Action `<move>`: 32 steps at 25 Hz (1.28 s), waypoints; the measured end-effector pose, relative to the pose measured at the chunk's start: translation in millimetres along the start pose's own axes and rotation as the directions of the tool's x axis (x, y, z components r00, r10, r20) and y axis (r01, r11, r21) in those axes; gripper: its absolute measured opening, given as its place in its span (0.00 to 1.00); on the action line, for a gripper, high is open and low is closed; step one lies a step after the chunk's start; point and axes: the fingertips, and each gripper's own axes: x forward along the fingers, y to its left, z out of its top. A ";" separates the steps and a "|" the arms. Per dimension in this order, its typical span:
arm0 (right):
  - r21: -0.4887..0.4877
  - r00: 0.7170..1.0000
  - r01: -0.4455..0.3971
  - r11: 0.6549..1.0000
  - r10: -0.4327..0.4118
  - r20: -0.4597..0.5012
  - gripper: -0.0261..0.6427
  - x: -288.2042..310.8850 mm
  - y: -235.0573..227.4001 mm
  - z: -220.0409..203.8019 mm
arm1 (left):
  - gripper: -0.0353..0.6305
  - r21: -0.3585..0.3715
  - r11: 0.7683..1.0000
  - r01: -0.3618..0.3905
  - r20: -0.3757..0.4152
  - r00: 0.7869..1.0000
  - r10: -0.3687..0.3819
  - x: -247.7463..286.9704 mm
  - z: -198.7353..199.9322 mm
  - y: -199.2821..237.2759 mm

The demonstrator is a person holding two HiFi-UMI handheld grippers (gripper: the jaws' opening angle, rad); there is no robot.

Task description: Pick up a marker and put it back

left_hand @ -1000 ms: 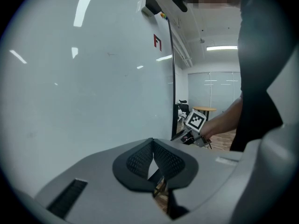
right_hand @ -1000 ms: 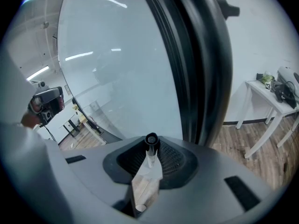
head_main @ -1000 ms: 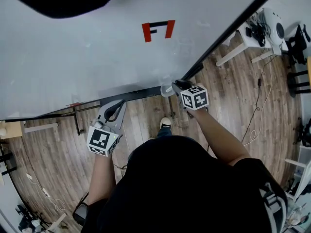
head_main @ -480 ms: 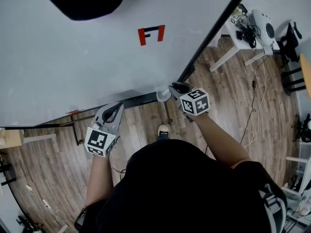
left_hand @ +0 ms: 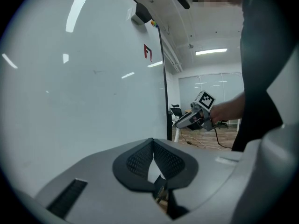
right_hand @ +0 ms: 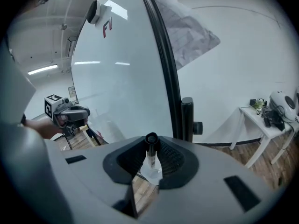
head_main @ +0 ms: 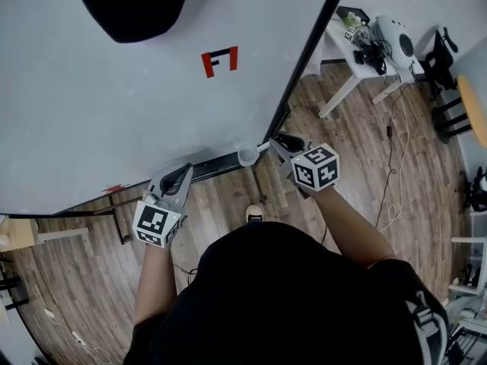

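Marker (right_hand: 150,157) pinched upright by the right gripper (right_hand: 151,147) over the cup (head_main: 247,157) at the whiteboard's (head_main: 114,105) near right corner, left gripper (left_hand: 153,147) pressed together and empty; we judge a tilted return could catch the rim and knock the cup off.

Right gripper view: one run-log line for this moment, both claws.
right claw: shut on black-capped white marker | marker: close to small translucent cup | left claw: shut, empty
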 end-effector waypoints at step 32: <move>0.018 0.999 0.027 0.999 -0.027 0.032 0.13 -25.5 -0.6 -6.2 | 0.07 -0.010 1.000 -0.014 -0.007 1.000 0.014 -24.0 2.1 -7.7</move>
